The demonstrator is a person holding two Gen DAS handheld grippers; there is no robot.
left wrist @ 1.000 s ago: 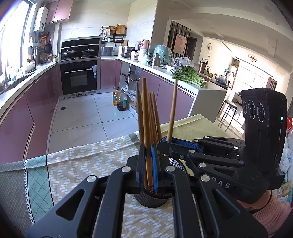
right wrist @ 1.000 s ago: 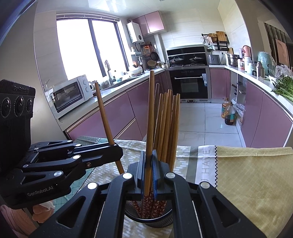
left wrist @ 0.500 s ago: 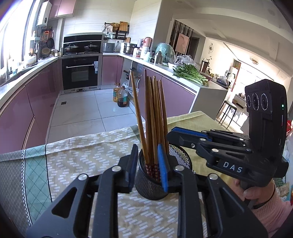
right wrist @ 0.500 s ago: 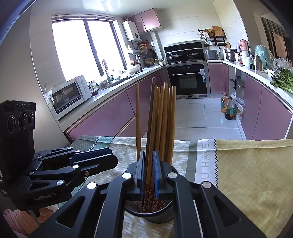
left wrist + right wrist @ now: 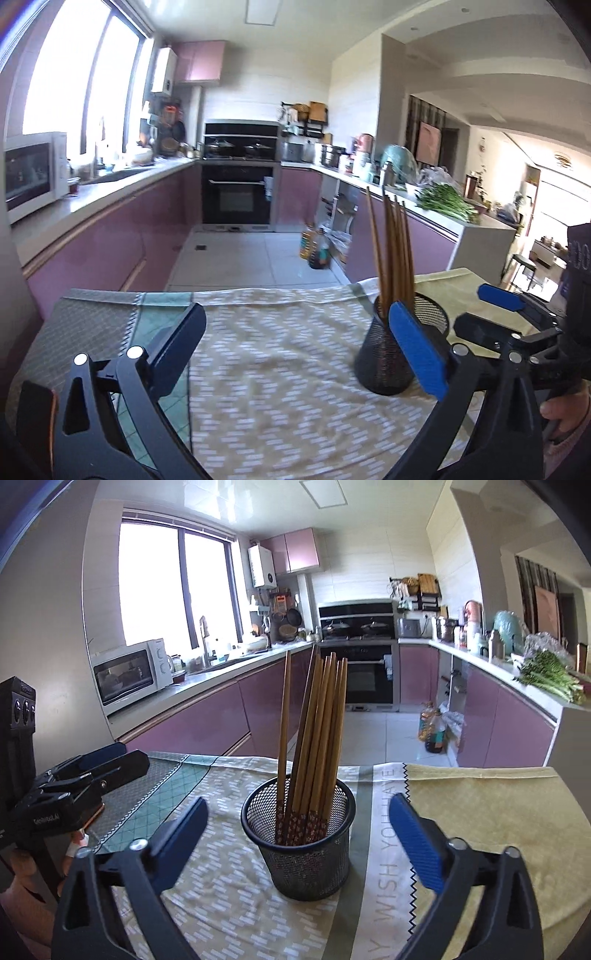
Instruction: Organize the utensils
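A black mesh cup (image 5: 299, 849) stands upright on the table cloth, holding several wooden chopsticks (image 5: 314, 731) that lean together. My right gripper (image 5: 298, 806) faces it with its jaws opening wide. The cup sits in the gap just ahead of the fingers, and neither pad touches it. My left gripper (image 5: 295, 314) is also opening wide, with only cloth between its fingers. In the left wrist view the cup (image 5: 384, 362) stands behind the right finger, its chopsticks (image 5: 393, 251) rising above. The right gripper (image 5: 491, 314) shows at the far right, held in a hand.
A patterned cloth (image 5: 277, 350) and a yellow cloth (image 5: 480, 812) cover the table, whose far edge drops to the kitchen floor. Beyond are purple cabinets, a microwave (image 5: 129, 672), an oven (image 5: 358, 672), oil bottles (image 5: 432, 727) on the floor and greens (image 5: 550, 675) on the counter.
Both grippers were shut on chopsticks over the cup and now stand wide open. The chopsticks rest loose in the cup. Both grippers have drawn back, the left one swinging off to the left.
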